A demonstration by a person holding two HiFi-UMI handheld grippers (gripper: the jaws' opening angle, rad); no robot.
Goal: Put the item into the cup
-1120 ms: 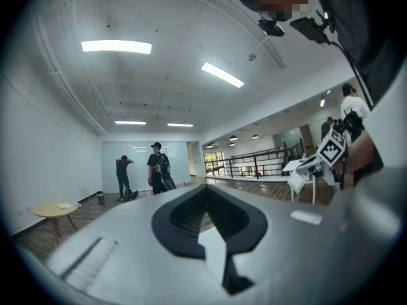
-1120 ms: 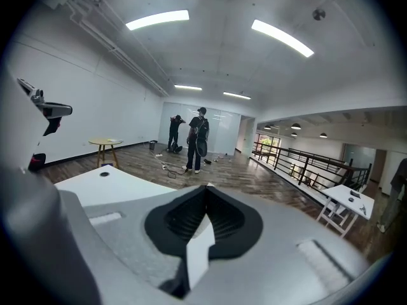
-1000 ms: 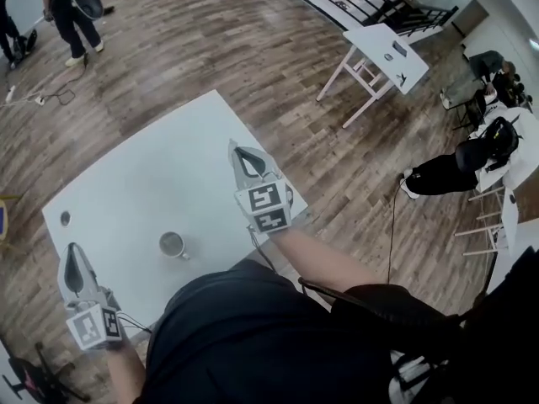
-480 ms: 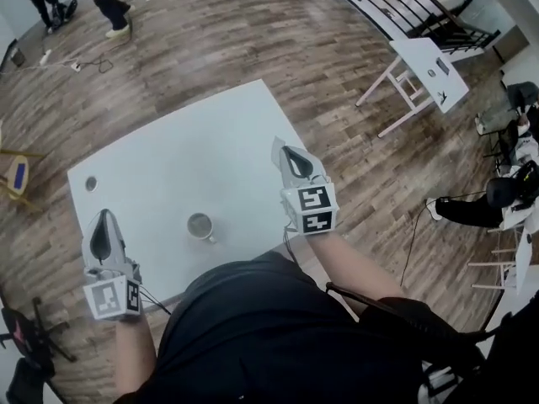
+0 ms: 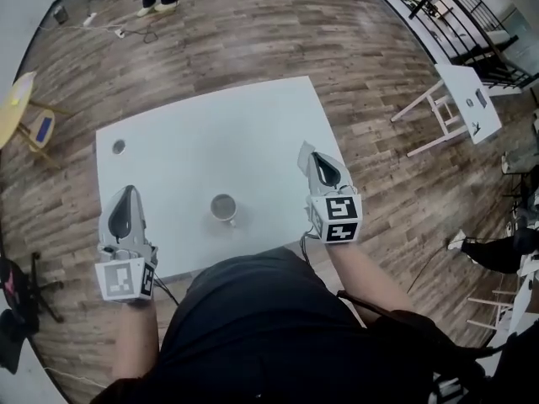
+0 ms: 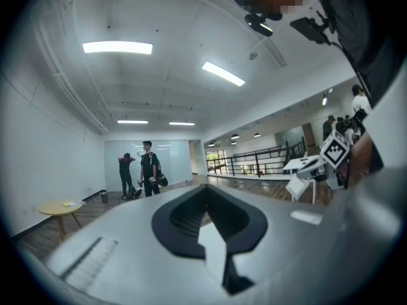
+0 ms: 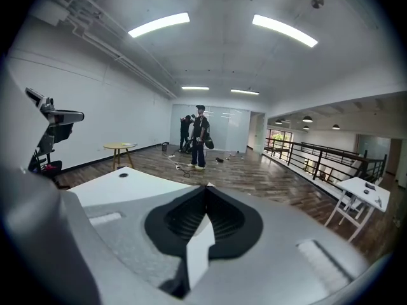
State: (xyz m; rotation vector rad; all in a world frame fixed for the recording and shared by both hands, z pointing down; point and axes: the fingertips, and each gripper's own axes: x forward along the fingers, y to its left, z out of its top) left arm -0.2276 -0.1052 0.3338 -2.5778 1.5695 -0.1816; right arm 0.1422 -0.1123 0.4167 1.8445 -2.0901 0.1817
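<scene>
The cup (image 5: 223,208) stands on the table (image 5: 210,116) near its front edge, between the left gripper (image 5: 128,190) at the front left corner and the right gripper (image 5: 308,150) at the right edge. A small round spot (image 5: 119,146) lies by the far left corner; a second table (image 5: 467,99) stands well apart, far right

Landmark: cup (image 5: 223,208), upright near the near edge of the white table (image 5: 210,116).
- Beyond the cup: bare tabletop to the far edge, open for passage.
- Far left of the cup: small dark round spot (image 5: 119,146) at the corner; cannot tell whether it is flush or raised.
- Left of the cup: left gripper (image 5: 128,192) at the table's edge, well apart, bare top between.
- Right of the cup: right gripper (image 5: 306,148), well apart, bare top between.
- Near side of the cup: the person's torso (image 5: 253,326) against the table edge.
</scene>
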